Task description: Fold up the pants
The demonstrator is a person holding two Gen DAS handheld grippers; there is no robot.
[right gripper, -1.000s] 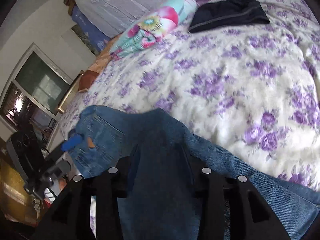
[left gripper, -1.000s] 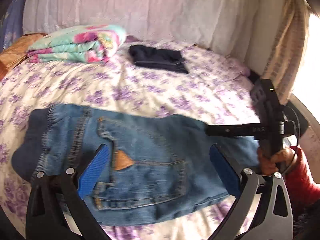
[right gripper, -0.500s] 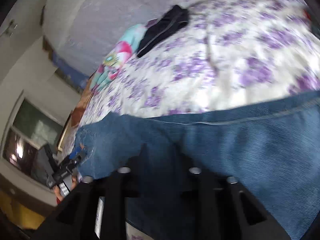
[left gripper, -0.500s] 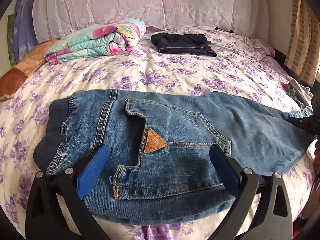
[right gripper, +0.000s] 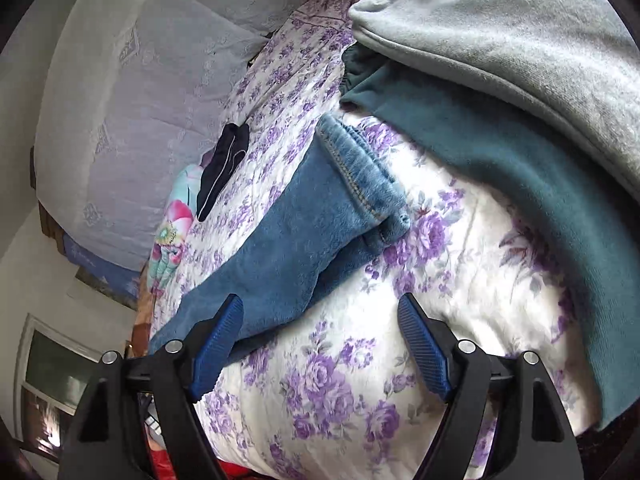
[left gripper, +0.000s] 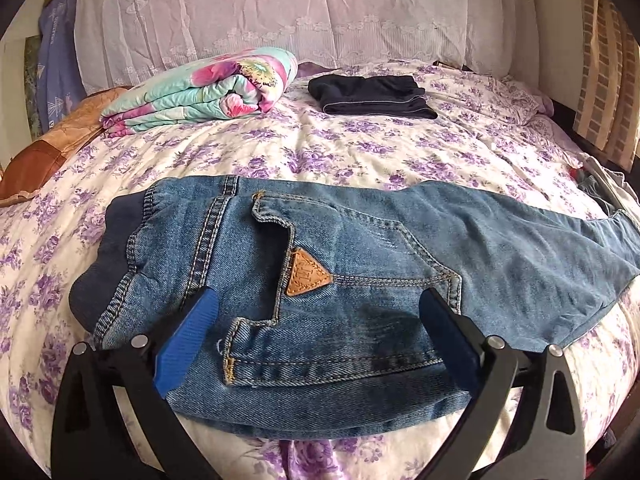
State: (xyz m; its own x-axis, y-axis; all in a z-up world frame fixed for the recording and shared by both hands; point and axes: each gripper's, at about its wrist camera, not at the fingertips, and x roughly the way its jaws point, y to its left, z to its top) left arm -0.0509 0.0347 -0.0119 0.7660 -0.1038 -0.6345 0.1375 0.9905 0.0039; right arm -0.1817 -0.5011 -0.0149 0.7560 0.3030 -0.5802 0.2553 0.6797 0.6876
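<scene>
Lying flat, blue jeans (left gripper: 360, 264) stretched across floral bedspread (left gripper: 280, 152).

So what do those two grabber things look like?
Both look alike. The left gripper and the right gripper each have two black plastic arms with triangle cut-outs and silver round bolts. Their fingers wear bright blue ribbed pads.

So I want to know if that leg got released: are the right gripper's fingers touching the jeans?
Cannot tell. In the right wrist view the right gripper is opening over bare bedspread, but its left finger overlaps the jeans edge.
</scene>
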